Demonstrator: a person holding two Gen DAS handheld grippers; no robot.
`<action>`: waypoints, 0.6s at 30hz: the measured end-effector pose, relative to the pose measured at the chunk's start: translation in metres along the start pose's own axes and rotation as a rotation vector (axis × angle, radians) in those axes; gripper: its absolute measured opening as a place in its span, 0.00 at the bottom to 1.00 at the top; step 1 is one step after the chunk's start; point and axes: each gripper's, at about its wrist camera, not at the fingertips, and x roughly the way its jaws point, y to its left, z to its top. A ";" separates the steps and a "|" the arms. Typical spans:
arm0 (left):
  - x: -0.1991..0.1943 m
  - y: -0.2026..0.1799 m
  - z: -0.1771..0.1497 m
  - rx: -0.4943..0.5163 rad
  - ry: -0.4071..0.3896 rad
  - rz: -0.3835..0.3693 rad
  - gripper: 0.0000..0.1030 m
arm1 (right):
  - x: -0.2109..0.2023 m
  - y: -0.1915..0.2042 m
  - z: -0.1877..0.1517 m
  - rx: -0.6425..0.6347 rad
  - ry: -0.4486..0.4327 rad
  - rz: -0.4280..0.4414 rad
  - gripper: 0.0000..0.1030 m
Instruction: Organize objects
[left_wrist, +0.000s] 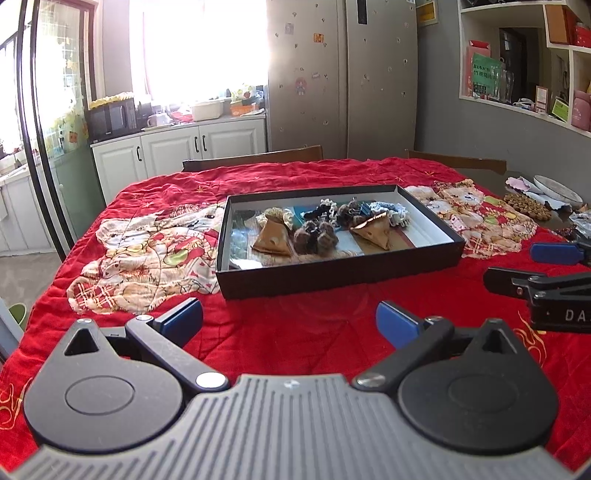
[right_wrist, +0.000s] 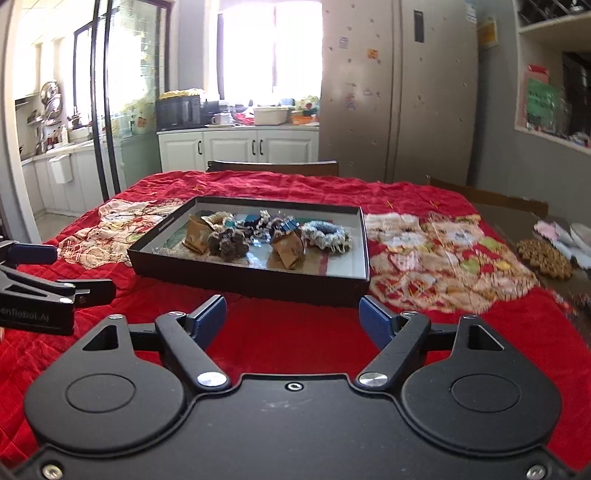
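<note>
Both grippers, left (left_wrist: 289, 321) and right (right_wrist: 291, 319), hung wide and empty near the black tray (left_wrist: 332, 275), where I feared snagging the tangled scrunchies (right_wrist: 325, 236).

Bare red quilt (left_wrist: 295, 332) before grippers, black tray (left_wrist: 332, 280) (low-walled) blocking ahead

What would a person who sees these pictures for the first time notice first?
Probably the bright red quilt with cartoon bear prints that covers the whole table. Next comes the shallow black box in the middle of it, filled with brown pouches, dark pom-poms and crocheted hair ties. In front of the box, the left gripper and the right gripper both hover open and empty.
</note>
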 end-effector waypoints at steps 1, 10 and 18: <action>0.000 0.000 -0.002 0.000 0.003 0.003 1.00 | 0.000 -0.001 -0.003 0.010 0.002 -0.004 0.76; 0.005 -0.001 -0.017 -0.015 0.062 0.007 1.00 | -0.007 0.001 -0.024 0.061 0.034 -0.025 0.80; 0.003 0.000 -0.025 -0.032 0.084 0.009 1.00 | -0.015 0.007 -0.032 0.078 0.047 -0.014 0.83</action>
